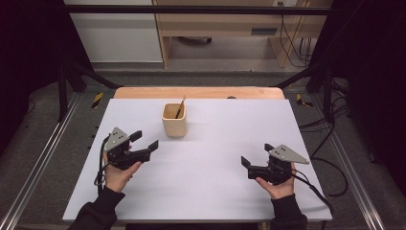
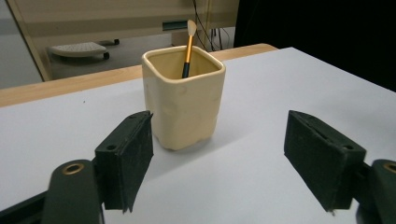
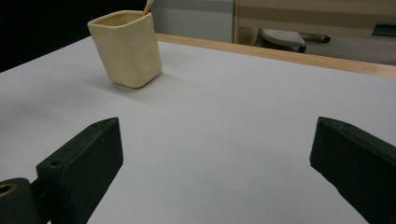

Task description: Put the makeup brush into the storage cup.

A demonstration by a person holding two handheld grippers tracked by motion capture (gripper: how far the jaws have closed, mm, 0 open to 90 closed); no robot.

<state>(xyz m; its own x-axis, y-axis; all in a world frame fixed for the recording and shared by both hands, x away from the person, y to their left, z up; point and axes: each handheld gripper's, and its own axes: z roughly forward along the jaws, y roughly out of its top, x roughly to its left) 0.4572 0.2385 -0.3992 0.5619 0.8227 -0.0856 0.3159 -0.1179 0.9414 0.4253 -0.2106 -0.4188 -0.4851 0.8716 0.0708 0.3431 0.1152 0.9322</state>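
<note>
A pale cup stands upright on the white sheet toward its far side, a small brush leaning inside it. The left gripper – jaws spread, nothing between them – sits near the cup; the right gripper, also spread and empty, lies well apart. Beyond the wooden table edge – grey floor, black frame bars, cables

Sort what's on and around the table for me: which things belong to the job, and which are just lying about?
In the job:
- cream cup, upright on the white table top
- brush standing in the cup
- left gripper, open, empty, near the cup
- right gripper, open, empty

Lying about:
- cables on the floor
- wooden desk behind the table
</note>
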